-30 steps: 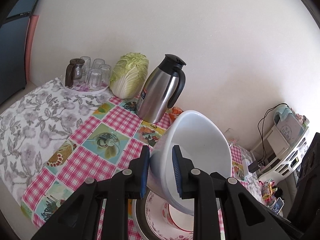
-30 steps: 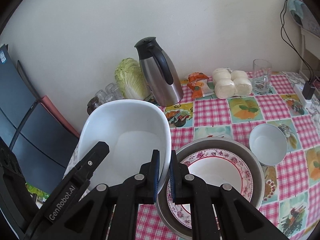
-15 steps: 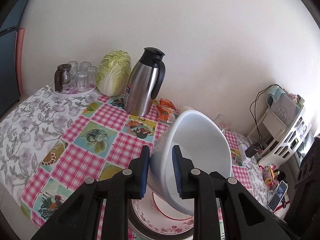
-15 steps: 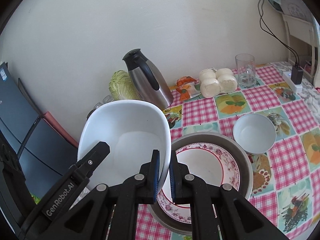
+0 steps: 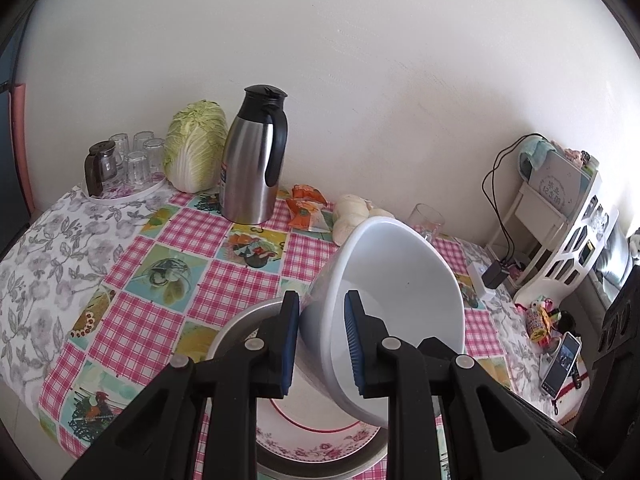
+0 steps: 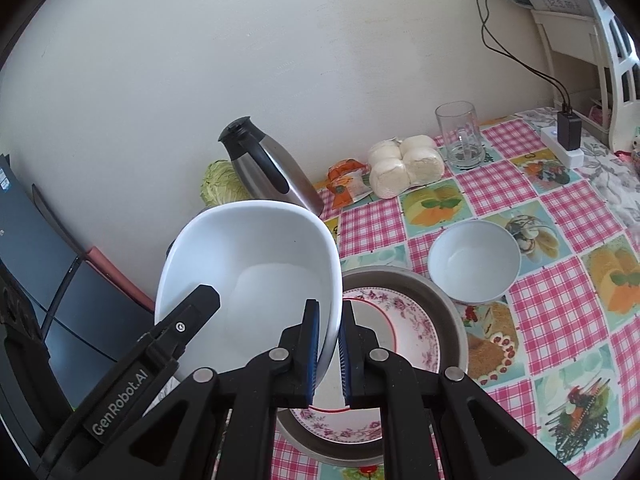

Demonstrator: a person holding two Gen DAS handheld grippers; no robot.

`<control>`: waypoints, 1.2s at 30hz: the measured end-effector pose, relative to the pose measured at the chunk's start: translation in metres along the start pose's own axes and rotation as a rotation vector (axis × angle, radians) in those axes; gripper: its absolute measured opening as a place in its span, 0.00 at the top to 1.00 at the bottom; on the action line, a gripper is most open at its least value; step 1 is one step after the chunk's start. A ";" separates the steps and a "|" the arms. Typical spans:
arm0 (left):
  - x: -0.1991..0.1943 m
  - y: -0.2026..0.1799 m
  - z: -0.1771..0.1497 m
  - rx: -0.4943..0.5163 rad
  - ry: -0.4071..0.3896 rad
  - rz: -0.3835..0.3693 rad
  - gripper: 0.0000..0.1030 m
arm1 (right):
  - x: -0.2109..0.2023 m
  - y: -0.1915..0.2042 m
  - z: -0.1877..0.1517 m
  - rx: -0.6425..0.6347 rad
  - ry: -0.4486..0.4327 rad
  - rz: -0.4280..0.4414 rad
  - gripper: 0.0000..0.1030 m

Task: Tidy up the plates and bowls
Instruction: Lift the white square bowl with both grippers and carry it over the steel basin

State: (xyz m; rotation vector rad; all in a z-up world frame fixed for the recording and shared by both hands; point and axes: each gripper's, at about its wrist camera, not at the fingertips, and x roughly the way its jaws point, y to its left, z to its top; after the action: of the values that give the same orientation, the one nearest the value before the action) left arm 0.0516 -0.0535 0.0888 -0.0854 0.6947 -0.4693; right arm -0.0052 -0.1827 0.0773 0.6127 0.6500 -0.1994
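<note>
Both grippers hold one large white bowl (image 5: pixel 400 296) by opposite sides of its rim, in the air and tilted. My left gripper (image 5: pixel 322 344) is shut on its rim. My right gripper (image 6: pixel 329 348) is shut on the rim of the same bowl (image 6: pixel 256 272). Below it a floral plate (image 6: pixel 404 320) lies inside a metal basin (image 6: pixel 448 308); the plate also shows in the left wrist view (image 5: pixel 320 436). A small white bowl (image 6: pixel 474 260) stands on the table right of the basin.
A steel thermos jug (image 5: pixel 254 160), a cabbage (image 5: pixel 196 144), a tray of glasses (image 5: pixel 124 164), snack packets (image 6: pixel 346 180), wrapped buns (image 6: pixel 406 166) and a glass mug (image 6: pixel 460 136) stand along the wall. A power strip (image 6: pixel 564 144) and white shelf (image 5: pixel 560 216) are at right.
Both grippers have carried the large white bowl to the right along the table, above the basin and plate. The small white bowl is now nearer in the right wrist view.
</note>
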 end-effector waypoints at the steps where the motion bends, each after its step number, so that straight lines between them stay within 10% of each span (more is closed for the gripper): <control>1: 0.000 -0.002 -0.001 0.002 0.002 -0.002 0.77 | -0.001 -0.002 0.000 0.002 0.000 0.000 0.90; 36: 0.037 0.011 -0.014 -0.058 0.156 0.003 0.77 | 0.023 -0.017 -0.010 0.027 0.095 -0.034 0.89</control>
State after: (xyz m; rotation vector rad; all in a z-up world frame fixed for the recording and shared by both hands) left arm 0.0718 -0.0591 0.0533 -0.1027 0.8615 -0.4566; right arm 0.0017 -0.1905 0.0483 0.6407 0.7507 -0.2120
